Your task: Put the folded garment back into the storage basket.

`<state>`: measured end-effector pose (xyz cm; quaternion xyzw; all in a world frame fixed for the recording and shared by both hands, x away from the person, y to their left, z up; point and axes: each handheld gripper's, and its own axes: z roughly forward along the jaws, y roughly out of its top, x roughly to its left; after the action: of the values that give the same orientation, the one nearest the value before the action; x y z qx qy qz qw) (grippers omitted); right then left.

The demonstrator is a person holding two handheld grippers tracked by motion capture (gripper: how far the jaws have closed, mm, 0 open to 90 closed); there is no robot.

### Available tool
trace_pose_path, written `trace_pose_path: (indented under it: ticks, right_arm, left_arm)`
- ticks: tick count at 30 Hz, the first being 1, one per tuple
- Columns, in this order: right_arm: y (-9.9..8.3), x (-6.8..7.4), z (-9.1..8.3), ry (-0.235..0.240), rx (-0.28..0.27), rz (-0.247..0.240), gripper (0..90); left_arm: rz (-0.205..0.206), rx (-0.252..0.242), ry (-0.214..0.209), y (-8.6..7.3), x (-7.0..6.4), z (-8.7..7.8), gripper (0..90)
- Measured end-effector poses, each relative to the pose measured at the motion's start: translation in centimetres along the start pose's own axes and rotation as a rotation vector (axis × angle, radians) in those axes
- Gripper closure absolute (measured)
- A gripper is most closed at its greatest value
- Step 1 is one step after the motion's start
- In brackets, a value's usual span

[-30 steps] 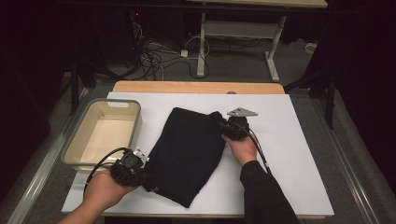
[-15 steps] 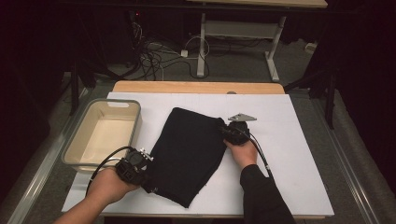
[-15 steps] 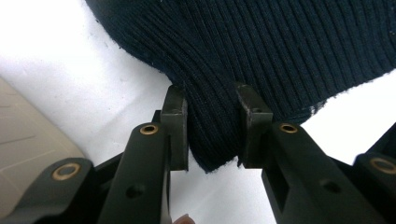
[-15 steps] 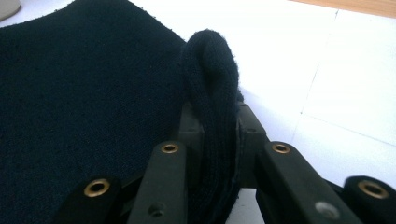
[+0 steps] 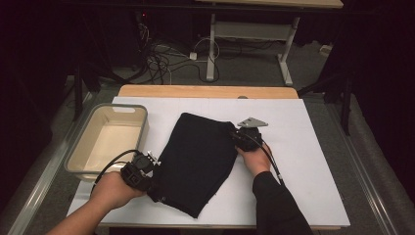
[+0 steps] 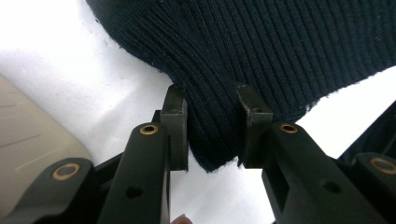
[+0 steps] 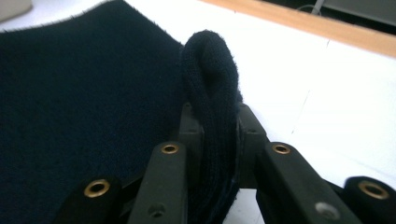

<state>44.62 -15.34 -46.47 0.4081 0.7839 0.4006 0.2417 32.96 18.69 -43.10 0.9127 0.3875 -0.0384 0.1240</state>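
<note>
A dark navy knit garment (image 5: 200, 156) lies flat and slanted in the middle of the white table (image 5: 303, 161). My left gripper (image 5: 149, 169) is at its near-left corner. In the left gripper view the jaws of this gripper (image 6: 212, 105) stand open, with the ribbed corner of the garment (image 6: 261, 42) lying between them. My right gripper (image 5: 240, 137) is at the garment's far-right edge. In the right gripper view this gripper (image 7: 218, 116) is shut on a raised fold of the cloth (image 7: 212, 60).
A beige tray (image 5: 132, 108) with nothing visible inside stands at the left of the table, close to my left hand; its wall (image 6: 28, 135) also appears in the left gripper view. A wooden strip (image 5: 205, 91) runs along the far edge. Bare white table lies to the right.
My left gripper has edged in toward the garment's near-left corner. The right gripper has stayed at the far-right edge, still holding the fold.
</note>
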Motion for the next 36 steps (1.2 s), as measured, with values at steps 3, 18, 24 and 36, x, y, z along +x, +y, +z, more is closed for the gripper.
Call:
trace_pose_path:
  ticks: [3,18,24,36]
  right_arm:
    - [0.6,0.3,-0.6,-0.006,-0.017,-0.017,77.9]
    - [3.9,3.1,-2.0,0.017,-0.109,-0.083,78.2]
    - [4.1,3.6,-1.4,0.045,-0.112,-0.062,77.8]
    - [3.2,3.8,-0.3,0.061,-0.085,-0.033,77.8]
  left_arm:
    - [-0.003,0.004,-0.001,0.1,0.1,-0.6,67.3]
    - [-0.03,0.069,0.027,-0.2,0.5,-3.8,67.4]
    - [-0.02,0.099,0.053,-0.3,0.5,-4.1,67.3]
    - [0.008,0.133,0.083,0.0,0.2,-4.0,67.2]
